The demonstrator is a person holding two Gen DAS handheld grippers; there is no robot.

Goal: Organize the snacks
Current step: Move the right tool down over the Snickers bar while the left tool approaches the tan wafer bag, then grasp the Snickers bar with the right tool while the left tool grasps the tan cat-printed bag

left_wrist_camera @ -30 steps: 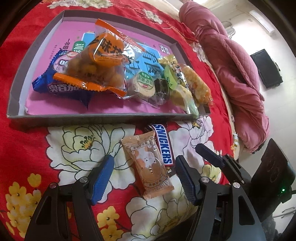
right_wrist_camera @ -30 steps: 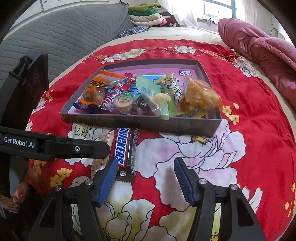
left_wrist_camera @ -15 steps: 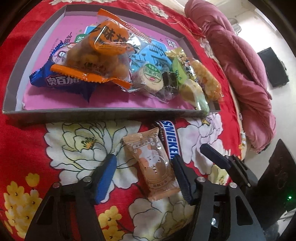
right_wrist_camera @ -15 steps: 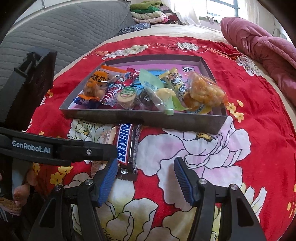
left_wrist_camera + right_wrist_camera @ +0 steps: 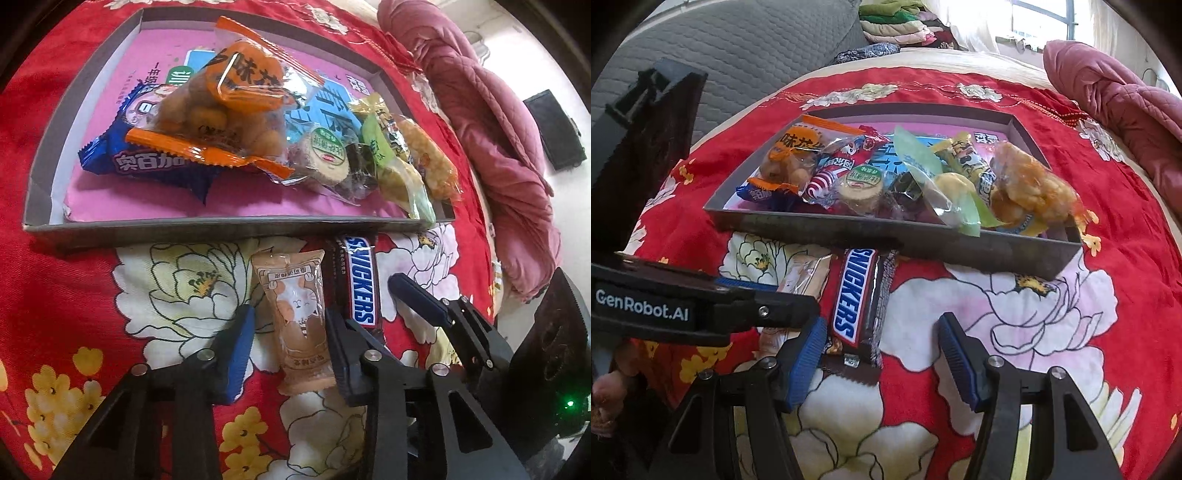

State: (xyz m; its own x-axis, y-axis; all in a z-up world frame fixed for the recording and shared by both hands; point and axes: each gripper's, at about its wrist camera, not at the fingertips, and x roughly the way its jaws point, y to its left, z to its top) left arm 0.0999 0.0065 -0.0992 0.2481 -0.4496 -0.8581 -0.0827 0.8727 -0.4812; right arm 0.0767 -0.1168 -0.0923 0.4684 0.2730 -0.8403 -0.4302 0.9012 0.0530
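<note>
Tan-wrapped, the cat-print snack packet (image 5: 295,317) lies on the red floral bedspread (image 5: 66,280) just before the grey tray (image 5: 229,224), between the left gripper's (image 5: 290,341) closing jaws. Only the left view shows it whole. The right view shows the Snickers bar (image 5: 855,295) beside it, by the right gripper's (image 5: 882,363) half-open, empty jaws.

Floral bedspread (image 5: 74,295), tray (image 5: 221,223), Snickers (image 5: 360,280), tan packet (image 5: 295,317)
</note>
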